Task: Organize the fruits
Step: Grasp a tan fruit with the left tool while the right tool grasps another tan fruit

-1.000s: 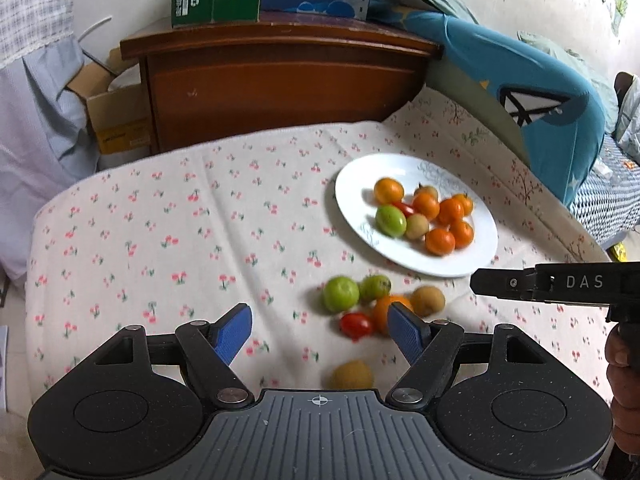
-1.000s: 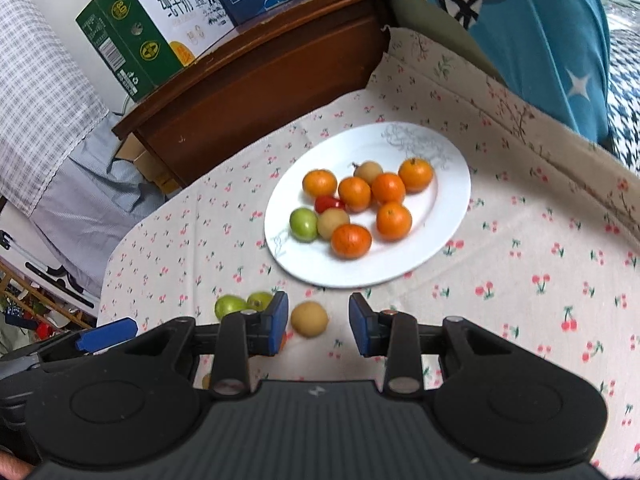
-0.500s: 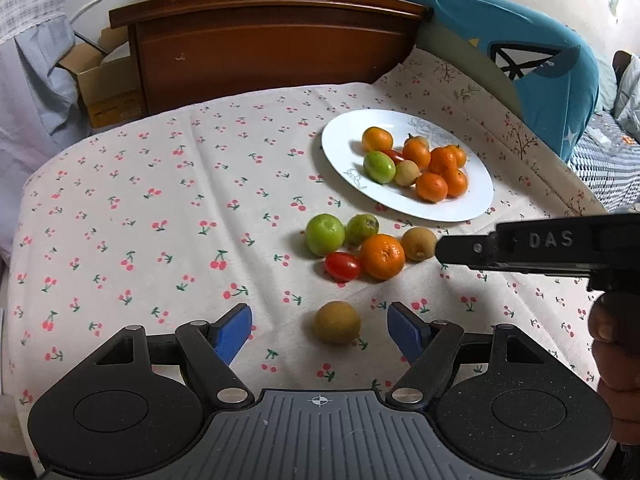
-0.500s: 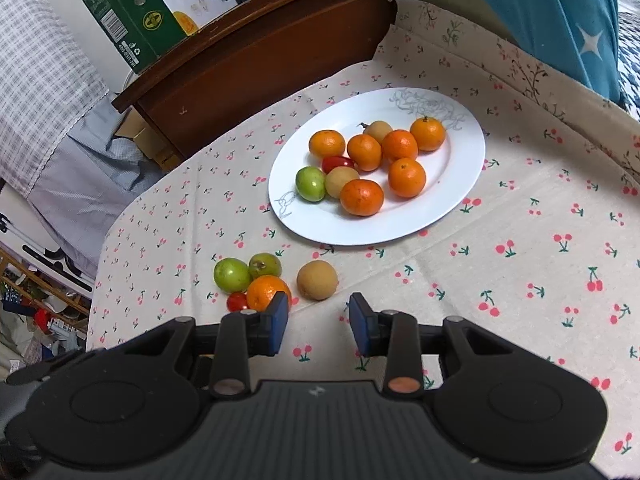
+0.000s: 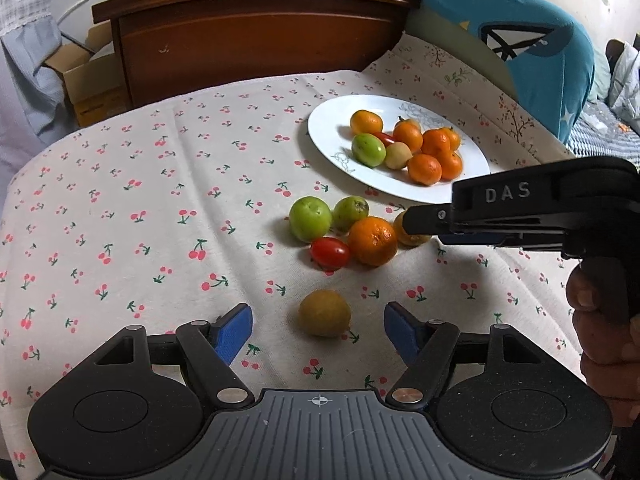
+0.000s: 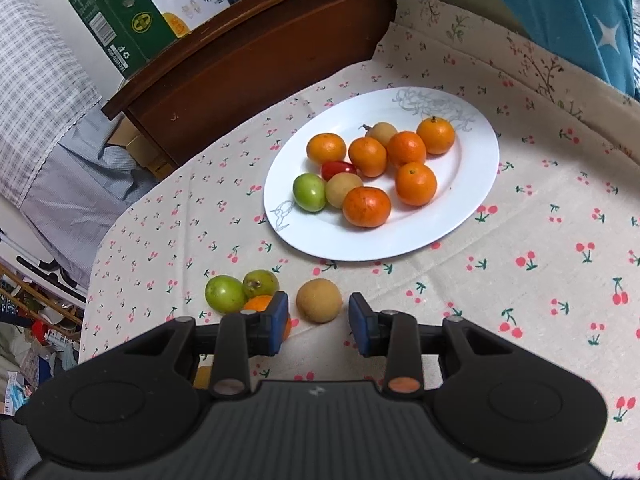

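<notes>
A white plate (image 5: 472,184) (image 6: 472,216) holds several mandarins, a green fruit, a red tomato and tan fruits. Loose on the cloth lie two green fruits (image 5: 310,218) (image 6: 225,293), a mandarin (image 5: 373,241), a red tomato (image 5: 330,252) and two tan fruits. My left gripper (image 5: 318,330) is open, its blue pads either side of the near tan fruit (image 5: 324,312). My right gripper (image 6: 319,323) is open, its pads flanking the other tan fruit (image 6: 319,300); in the left wrist view its black body covers part of that fruit (image 5: 404,236).
A cherry-print cloth (image 5: 160,208) covers the table. A dark wooden headboard (image 5: 256,36) stands behind, with cartons (image 6: 120,24) on top. A blue cushion (image 5: 532,52) lies at the right. A cardboard box (image 5: 88,80) sits at the left.
Both grippers have moved down and closer to the loose fruits. The near tan fruit now lies between my left pads, the other tan fruit between my right pads. Both stay open.
</notes>
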A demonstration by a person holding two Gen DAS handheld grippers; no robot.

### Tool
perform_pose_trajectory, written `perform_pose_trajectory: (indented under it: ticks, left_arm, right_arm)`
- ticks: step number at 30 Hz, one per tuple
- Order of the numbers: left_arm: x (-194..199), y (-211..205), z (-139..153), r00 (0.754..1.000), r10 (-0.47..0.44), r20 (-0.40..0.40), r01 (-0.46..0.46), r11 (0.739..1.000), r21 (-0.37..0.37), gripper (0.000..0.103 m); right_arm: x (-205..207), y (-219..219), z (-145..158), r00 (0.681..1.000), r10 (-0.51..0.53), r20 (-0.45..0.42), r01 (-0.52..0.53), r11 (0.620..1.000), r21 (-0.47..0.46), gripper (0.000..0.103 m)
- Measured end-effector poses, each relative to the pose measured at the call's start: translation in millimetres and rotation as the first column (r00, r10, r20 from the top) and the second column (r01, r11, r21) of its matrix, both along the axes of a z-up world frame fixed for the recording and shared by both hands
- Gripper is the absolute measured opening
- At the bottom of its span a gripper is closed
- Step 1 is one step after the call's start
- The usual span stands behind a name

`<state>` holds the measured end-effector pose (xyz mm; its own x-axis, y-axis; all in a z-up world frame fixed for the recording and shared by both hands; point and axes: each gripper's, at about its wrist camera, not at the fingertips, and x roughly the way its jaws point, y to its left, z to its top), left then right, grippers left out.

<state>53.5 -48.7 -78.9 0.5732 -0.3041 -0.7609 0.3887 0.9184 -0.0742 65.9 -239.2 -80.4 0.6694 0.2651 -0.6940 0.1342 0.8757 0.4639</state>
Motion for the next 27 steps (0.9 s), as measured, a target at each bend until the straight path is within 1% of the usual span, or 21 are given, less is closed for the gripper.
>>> perform_pose_trajectory:
  ticks: [2, 4, 5, 6, 7, 8, 9, 11, 12, 13, 23, 27]
  left_arm:
    - [0.1, -1.1, -1.3, 1.000, -0.006, 0.000, 0.006, 1.000, -0.003, 0.066]
    - [-0.5, -2.4, -2.3, 1.000, -0.011, 0.006, 0.011, 1.000, 0.004, 0.064]
    - [-0.9, -3.2, -2.7, 1.000, -0.015, 0.013, 0.015, 1.000, 0.012, 0.058]
    - [-1.1, -3.5, -3.0, 1.000, -0.017, 0.017, 0.017, 1.000, 0.018, 0.056]
    - [-1.4, -3.7, -2.8, 1.000, -0.017, 0.018, 0.017, 1.000, 0.018, 0.051]
    - [-0.9, -3.2, -2.8, 1.000, -0.017, 0.018, 0.017, 1.000, 0.011, 0.045]
    - [-0.3, -2.9, -2.4, 1.000, -0.018, 0.018, 0.018, 1.000, 0.005, 0.041]
    - [-0.1, -3.3, -2.4, 1.000, -0.026, 0.017, 0.026, 1.000, 0.003, 0.030]
    - [-0.5, -3.8, -2.5, 0.999, -0.028, 0.018, 0.028, 1.000, 0.006, 0.028]
    - [-0.8, -4.1, -2.9, 0.999, -0.027, 0.020, 0.027, 1.000, 0.010, 0.026]
    - [-1.1, 3.2, -1.0, 1.000, -0.010, 0.010, 0.010, 0.999, -0.035, 0.026]
    - [-1.6, 5.1, -0.7, 1.000, 0.001, 0.016, -0.001, 0.999, -0.032, 0.026]
  right_arm:
    - [2.1, 1.4, -1.5, 1.000, 0.002, -0.002, -0.002, 1.000, -0.004, 0.034]
    - [4.2, 2.4, -3.5, 1.000, 0.002, -0.006, -0.002, 1.000, -0.003, 0.032]
    - [4.5, 2.9, -4.0, 1.000, 0.003, -0.005, -0.003, 1.000, -0.005, 0.032]
    - [5.1, 3.5, -4.2, 1.000, 0.002, -0.004, -0.002, 1.000, -0.010, 0.031]
    - [5.7, 4.2, -4.4, 1.000, 0.003, -0.004, -0.003, 1.000, -0.011, 0.029]
    - [6.2, 4.5, -5.0, 1.000, 0.004, -0.005, -0.004, 1.000, -0.012, 0.027]
    - [6.4, 4.7, -5.6, 1.000, 0.005, -0.005, -0.005, 1.000, -0.012, 0.026]
    - [6.2, 4.8, -5.4, 1.000, 0.007, -0.004, -0.007, 1.000, -0.014, 0.026]
    - [5.8, 4.9, -5.2, 1.000, 0.008, -0.005, -0.008, 1.000, -0.015, 0.025]
    - [5.8, 4.7, -5.2, 1.000, 0.009, -0.006, -0.009, 1.000, -0.014, 0.025]
    - [1.5, 0.4, -1.2, 1.000, -0.004, -0.011, 0.003, 1.000, -0.016, 0.025]
    - [-2.8, -1.3, -0.3, 1.000, -0.005, -0.015, 0.004, 1.000, -0.018, 0.025]
